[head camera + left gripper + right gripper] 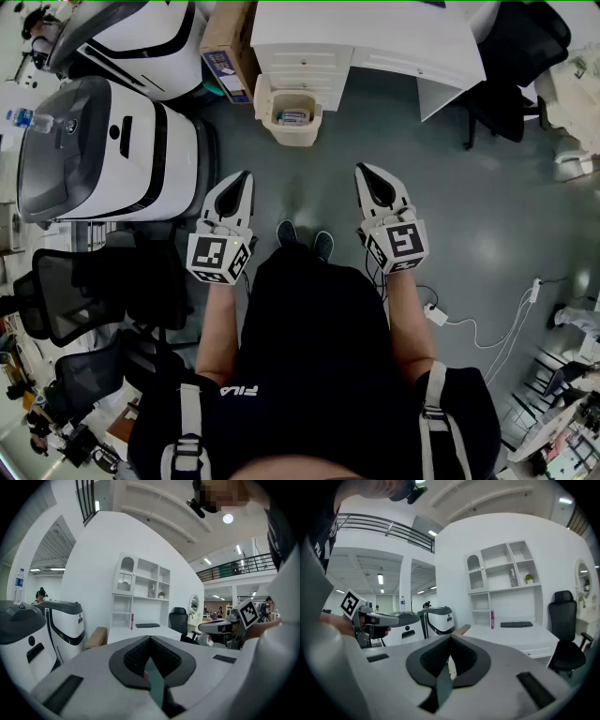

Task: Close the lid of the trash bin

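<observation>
The beige trash bin [289, 114] stands on the grey floor against the white desk [375, 42], its top open and some packaging visible inside; its lid [263, 96] stands up at the bin's left side. Both grippers hang in front of the person, well short of the bin. My left gripper [246, 176] is shut with nothing in it, and my right gripper [362, 170] is likewise shut and empty. In the left gripper view the jaws [150, 640] meet at a tip; in the right gripper view [450, 637] they meet too. The bin is hidden in both gripper views.
Two large white machines [112, 155] stand at the left, with a water bottle [28, 119] beside them. A cardboard box [225, 42] leans left of the desk. Black office chairs sit at lower left [75, 291] and upper right [511, 56]. Cables [487, 328] trail across the floor at right.
</observation>
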Demonstrator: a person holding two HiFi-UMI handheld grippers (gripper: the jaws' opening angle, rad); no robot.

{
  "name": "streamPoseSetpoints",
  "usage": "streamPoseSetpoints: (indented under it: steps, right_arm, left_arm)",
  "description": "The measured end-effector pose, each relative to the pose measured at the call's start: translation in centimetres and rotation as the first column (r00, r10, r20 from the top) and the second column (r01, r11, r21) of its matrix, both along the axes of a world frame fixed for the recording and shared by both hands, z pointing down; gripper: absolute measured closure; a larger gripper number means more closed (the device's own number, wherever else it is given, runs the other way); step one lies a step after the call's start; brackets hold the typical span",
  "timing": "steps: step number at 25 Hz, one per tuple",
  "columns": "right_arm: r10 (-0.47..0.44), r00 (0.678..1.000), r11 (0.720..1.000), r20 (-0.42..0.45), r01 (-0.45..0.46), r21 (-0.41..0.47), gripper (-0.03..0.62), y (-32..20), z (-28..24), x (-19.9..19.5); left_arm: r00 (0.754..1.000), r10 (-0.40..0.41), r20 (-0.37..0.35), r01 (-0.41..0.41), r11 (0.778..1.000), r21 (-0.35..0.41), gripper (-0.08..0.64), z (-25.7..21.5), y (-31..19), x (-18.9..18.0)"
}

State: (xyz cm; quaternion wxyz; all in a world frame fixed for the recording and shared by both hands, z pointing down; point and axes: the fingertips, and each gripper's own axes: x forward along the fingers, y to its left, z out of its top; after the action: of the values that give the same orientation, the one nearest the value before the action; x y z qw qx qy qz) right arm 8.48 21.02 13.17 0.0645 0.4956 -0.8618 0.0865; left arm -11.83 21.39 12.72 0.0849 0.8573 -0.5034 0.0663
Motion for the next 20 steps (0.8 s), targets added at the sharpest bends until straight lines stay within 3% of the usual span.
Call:
streamPoseSetpoints:
  steps: [9, 15, 20]
  right_arm:
    - [0.034, 0.999, 0.999, 0.003, -0.033, -0.024, 0.591, 0.9, -0.2, 0.9]
    - [0.085, 0.987, 0.996, 0.139, -0.08, -0.044, 0.589, 0.4, -0.5, 0.6]
    - [0.086, 0.989, 0.995, 0.117, -0.08, -0.054, 0.589, 0.6, -0.3, 0.8]
  left_arm:
    - [1.0, 0.019, 0.013, -0.019, 1.0, 0.003, 0.557, -0.6, 0.0, -0.1]
    - [0.999, -0.019, -0.04, 0.02, 1.0, 0.005, 0.557, -1.3, -0.5, -2.0]
    - [1.0, -0.011, -0.006, 0.011, 1.0, 0.013, 0.557, -1.3, 0.0, -1.6]
